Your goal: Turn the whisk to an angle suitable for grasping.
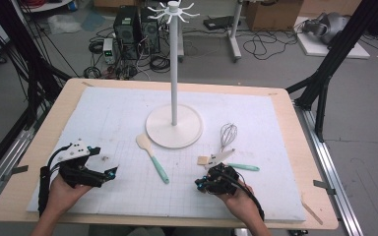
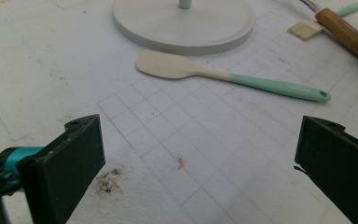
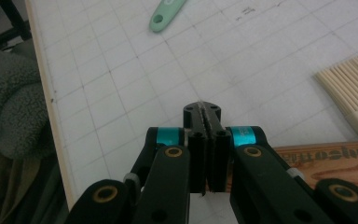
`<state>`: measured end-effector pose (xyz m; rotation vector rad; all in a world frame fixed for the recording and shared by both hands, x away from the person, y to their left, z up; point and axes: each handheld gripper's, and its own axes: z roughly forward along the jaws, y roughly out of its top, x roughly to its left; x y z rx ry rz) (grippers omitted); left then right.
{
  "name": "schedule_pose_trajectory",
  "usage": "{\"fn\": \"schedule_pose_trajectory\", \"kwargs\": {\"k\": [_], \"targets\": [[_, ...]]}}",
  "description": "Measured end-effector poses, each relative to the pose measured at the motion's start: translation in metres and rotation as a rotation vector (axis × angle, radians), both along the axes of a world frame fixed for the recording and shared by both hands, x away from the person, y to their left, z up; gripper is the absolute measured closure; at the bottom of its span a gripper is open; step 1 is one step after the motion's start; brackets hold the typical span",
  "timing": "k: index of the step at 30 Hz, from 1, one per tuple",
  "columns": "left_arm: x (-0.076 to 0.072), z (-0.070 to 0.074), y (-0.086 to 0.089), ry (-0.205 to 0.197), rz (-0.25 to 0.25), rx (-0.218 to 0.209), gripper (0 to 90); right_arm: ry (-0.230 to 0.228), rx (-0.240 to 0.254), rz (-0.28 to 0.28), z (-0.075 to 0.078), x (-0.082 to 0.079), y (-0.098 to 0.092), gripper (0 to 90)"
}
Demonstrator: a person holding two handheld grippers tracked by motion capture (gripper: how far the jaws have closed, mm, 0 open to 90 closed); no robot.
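My left gripper (image 1: 104, 161) rests low over the front left of the white mat (image 1: 118, 113), held by a hand. Its jaws stand wide open (image 2: 200, 158) with bare mat between them. A cream spatula with a teal handle (image 1: 152, 157) (image 2: 223, 74) lies ahead of it, before the round base of the white stand (image 1: 173, 127) (image 2: 182, 23). My right gripper (image 1: 199, 185) (image 3: 207, 114) is at the front right, shut with nothing between its pads. A wooden-handled brush (image 1: 210, 160) (image 3: 349, 88) lies beside it, its handle running under the gripper's right side.
A wire whisk (image 1: 228, 133) and a teal handle (image 1: 243, 167) lie right of the stand's base. The mat's front edge and the wooden table rim (image 3: 51, 102) are close to my right gripper. Cables, boxes and black frame legs surround the table.
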<state>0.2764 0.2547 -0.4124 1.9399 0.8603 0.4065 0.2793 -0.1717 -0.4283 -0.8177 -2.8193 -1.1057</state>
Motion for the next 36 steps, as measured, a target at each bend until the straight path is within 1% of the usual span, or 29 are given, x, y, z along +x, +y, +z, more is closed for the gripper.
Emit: {"fn": "schedule_pose_trajectory", "kwargs": {"k": [5, 17, 19, 24, 28, 36], "targets": [[0.0, 0.0, 0.0, 0.0, -0.002, 0.0, 1.7, -0.003, -0.031, 0.009, -0.001, -0.001, 0.001, 89.0], [0.0, 0.0, 0.0, -0.001, 0.001, 0.001, 1.7, -0.001, -0.052, 0.013, -0.002, -0.003, -0.001, 89.0], [0.0, 0.0, 0.0, 0.0, 0.0, 0.001, 1.7, -0.001, -0.063, 0.009, -0.002, -0.004, -0.003, 89.0], [0.0, 0.0, 0.0, -0.001, -0.003, 0.0, 1.8, -0.002, -0.067, 0.002, -0.002, -0.006, -0.007, 89.0], [0.0, 0.0, -0.001, -0.001, -0.006, 0.008, 1.7, -0.002, -0.068, 0.008, -0.002, -0.006, -0.009, 89.0], [0.0, 0.0, -0.001, 0.0, -0.006, 0.004, 1.8, -0.002, -0.071, -0.013, 0.0, -0.008, -0.017, 89.0]]}}
